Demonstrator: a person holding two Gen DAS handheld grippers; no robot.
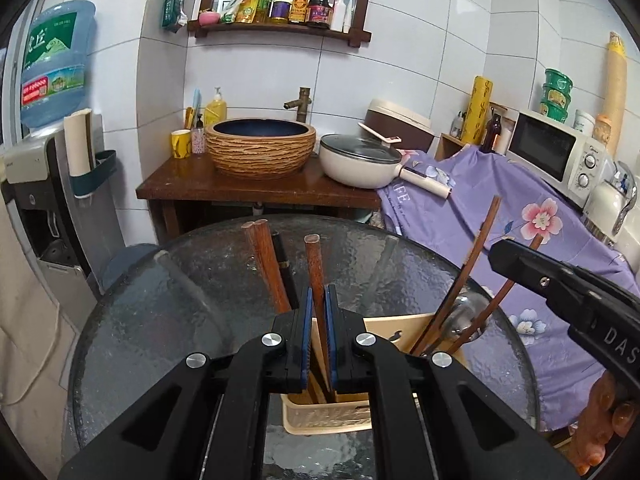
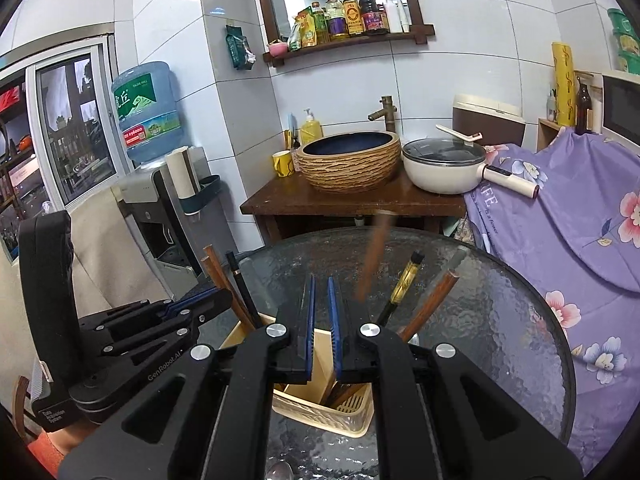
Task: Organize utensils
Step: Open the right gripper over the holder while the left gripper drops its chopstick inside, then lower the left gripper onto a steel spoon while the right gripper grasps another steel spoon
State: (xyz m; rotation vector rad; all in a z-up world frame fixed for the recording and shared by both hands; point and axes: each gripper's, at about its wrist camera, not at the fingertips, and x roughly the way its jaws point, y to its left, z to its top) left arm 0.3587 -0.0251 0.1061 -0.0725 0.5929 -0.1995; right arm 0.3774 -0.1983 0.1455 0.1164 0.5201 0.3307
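Left gripper [image 1: 319,300] clamps a brown chopstick [image 1: 314,264] over the beige utensil basket [image 2: 320,408]. Right gripper [image 2: 321,292], just beside, appears clenched and empty. The chopstick could snag on the basket divider and tip it.

white tiled walls [image 1: 420,80], dark wood wall shelf [image 1: 280,30] with sauce bottles, wooden washstand [image 1: 240,188] carrying a ribbed basin [image 1: 260,148] and brass tap, water dispenser [image 2: 160,200] with blue jug at left, sliding window [image 2: 68,128], purple floral cloth [image 1: 520,220] right, round glass table [image 1: 180,300].
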